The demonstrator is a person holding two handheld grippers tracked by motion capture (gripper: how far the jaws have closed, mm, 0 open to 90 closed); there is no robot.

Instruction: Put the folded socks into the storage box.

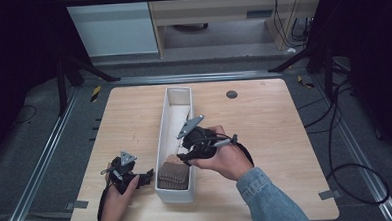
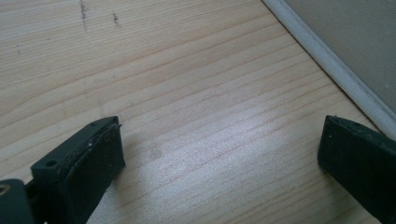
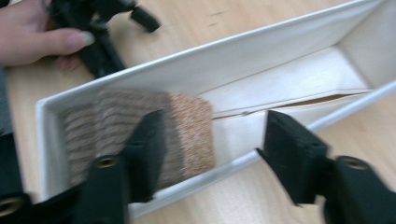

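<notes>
A: Is there any brand, label or writing to read?

B: No writing is legible on any of the things. The white box (image 1: 177, 141) is plain, and the folded brown knitted cloth (image 1: 174, 175) has only its ribbed pattern.

A: Where is the cloth?

B: It lies inside the box, at the end toward the near edge of the surface (image 1: 264, 122). The box is long and narrow and runs from the middle of the far part toward the near edge.

A: And the grippers?

B: The right gripper (image 3: 210, 140) hovers over the near end of the box, jaws apart, above the cloth, not pressing on it. The left gripper (image 1: 146, 176) rests near the left near corner, just beside the box, jaws wide apart over bare wood.

A: The surface and the room?

B: The surface is of light wood with a small round dark disc (image 1: 232, 94) near the far edge. Around it are a grey floor (image 1: 44, 127), metal rails, black cables and pale furniture (image 1: 220, 14) behind.
</notes>
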